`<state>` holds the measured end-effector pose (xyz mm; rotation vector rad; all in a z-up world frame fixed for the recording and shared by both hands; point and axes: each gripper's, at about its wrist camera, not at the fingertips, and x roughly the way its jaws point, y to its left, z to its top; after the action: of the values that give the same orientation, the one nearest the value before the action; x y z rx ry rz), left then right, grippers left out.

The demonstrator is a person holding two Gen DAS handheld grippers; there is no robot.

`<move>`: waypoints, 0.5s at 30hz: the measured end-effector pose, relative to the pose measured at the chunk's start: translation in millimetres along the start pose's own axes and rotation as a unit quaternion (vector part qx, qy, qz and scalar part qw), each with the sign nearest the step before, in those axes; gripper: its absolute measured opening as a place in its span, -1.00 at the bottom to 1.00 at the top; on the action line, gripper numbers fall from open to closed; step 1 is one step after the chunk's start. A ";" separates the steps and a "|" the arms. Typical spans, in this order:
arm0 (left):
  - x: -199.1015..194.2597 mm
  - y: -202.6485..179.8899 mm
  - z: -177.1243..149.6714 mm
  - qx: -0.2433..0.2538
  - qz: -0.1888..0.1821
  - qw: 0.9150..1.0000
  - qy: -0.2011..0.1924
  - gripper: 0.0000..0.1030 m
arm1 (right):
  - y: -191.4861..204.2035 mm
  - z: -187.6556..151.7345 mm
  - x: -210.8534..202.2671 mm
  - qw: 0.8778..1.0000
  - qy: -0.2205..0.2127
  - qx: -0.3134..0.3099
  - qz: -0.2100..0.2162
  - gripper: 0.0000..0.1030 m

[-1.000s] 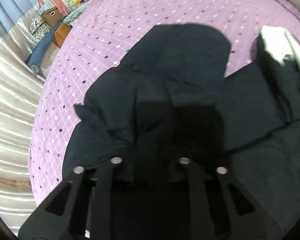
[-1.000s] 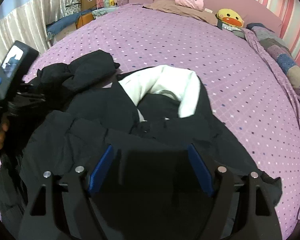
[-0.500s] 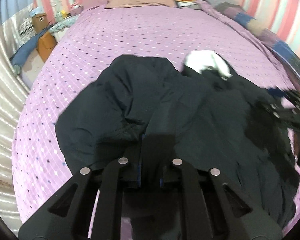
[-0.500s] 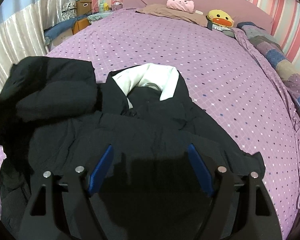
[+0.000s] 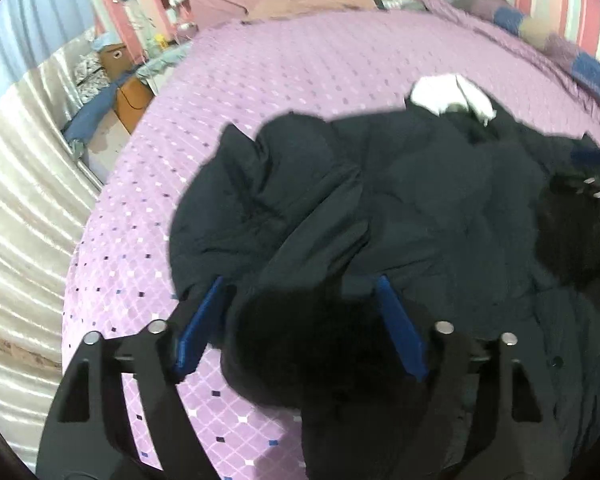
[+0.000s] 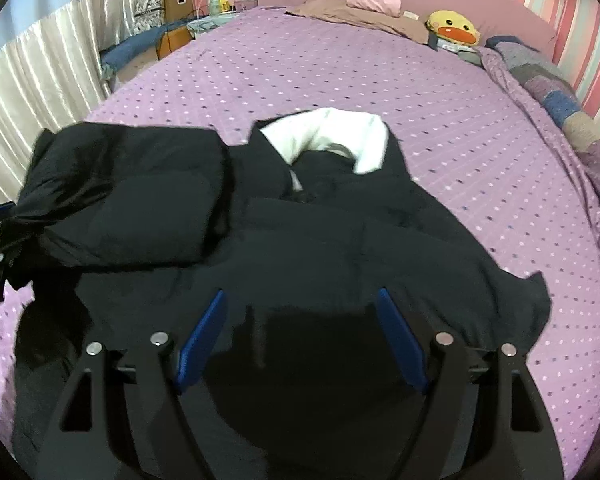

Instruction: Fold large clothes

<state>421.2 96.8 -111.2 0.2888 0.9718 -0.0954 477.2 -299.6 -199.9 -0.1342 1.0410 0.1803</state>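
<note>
- The black padded jacket (image 6: 300, 248) lies spread on the purple dotted bedspread (image 6: 420, 88), filling the lower centre of the right wrist view. Its white-lined collar (image 6: 332, 136) sits at the upper middle, toward the pillows.
- Its long axis seems to run from the hem at the bottom of the frame up to the collar. One sleeve (image 6: 132, 200) is folded across the body at centre left.
- The left hand-held gripper (image 5: 300, 292) stands wide apart, blue pads on either side of a bulge of black fabric (image 5: 300, 340) in the lower centre of the left wrist view. It clamps nothing.
- The right hand-held gripper (image 6: 300, 304) is likewise spread wide over the hem region, holding nothing.
- Judged from its look, the jacket is soft, puffy and moderately bulky. It should compress under the pads and spring back, and its smooth shell may slip.
- A good hold would be a pinch through a seamed edge, such as the hem corners, the cuff or the shoulder seam, not a puffed panel.
</note>
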 end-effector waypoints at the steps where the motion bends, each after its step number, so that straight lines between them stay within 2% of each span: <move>1: -3.9 -1.4 2.2 -0.005 0.006 1.000 -0.003 0.62 | 6.3 6.2 2.9 1.000 -0.001 -0.001 0.009 0.50; 3: -4.2 5.5 2.2 -0.017 0.026 0.999 -0.007 0.80 | 19.6 18.0 11.8 1.000 0.001 -0.005 0.026 0.50; 5: 2.5 34.3 -3.8 -0.036 0.044 0.998 0.004 0.84 | 30.7 26.3 21.1 0.999 0.009 -0.005 0.040 0.50; 9: 23.0 65.6 -19.0 -0.056 0.029 0.997 0.041 0.86 | 51.2 44.1 50.8 0.998 0.031 -0.011 0.053 0.50; 11: 33.1 63.0 -19.8 -0.045 0.038 0.997 0.046 0.86 | 54.5 47.8 67.3 0.997 0.049 -0.002 0.065 0.50; 13: 38.0 55.7 -22.4 -0.028 0.047 0.997 0.048 0.86 | 56.9 48.0 78.0 0.994 0.061 0.015 0.094 0.50; 14: 44.9 49.3 -21.8 -0.020 0.050 0.997 0.047 0.86 | 60.1 47.0 80.8 0.992 0.063 0.019 0.109 0.45; 15: 49.3 45.1 -22.3 -0.012 0.054 0.997 0.047 0.86 | 64.8 45.0 82.6 0.991 0.064 0.019 0.119 0.31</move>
<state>440.6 148.7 -154.6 0.3252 1.0471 0.0284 542.2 -220.5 -250.6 0.0134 1.1865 0.3719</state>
